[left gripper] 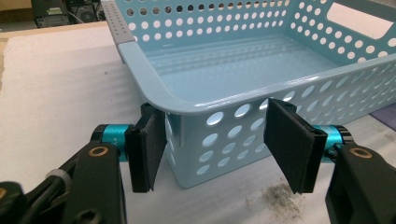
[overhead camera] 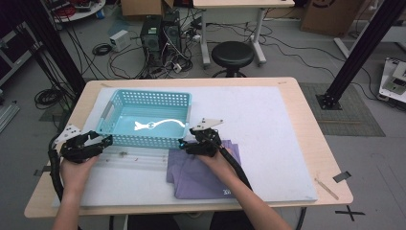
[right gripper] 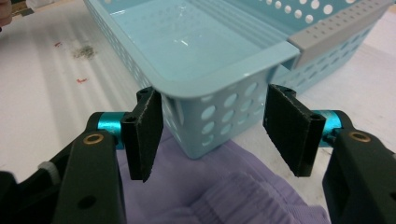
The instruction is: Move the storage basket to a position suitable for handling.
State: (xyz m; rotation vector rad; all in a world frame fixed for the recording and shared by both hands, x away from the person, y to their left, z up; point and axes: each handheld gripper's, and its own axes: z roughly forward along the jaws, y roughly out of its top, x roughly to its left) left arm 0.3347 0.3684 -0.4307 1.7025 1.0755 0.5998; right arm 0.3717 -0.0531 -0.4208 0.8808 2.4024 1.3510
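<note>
A light wooden desk (overhead camera: 306,103) carries a white mat (overhead camera: 268,124) that covers most of its top. On the mat stand a light blue perforated basket (overhead camera: 143,100), toward the left rear, and a folded lavender cloth (overhead camera: 201,175), whose far edge lies just beside the basket's near right corner. Small dark crumbs and red specks lie on the mat near the basket.

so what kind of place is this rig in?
Looks like a lab or workshop, not a home: PC towers with loose cables on the floor, black frame struts beside the table, and cardboard boxes along the back.
</note>
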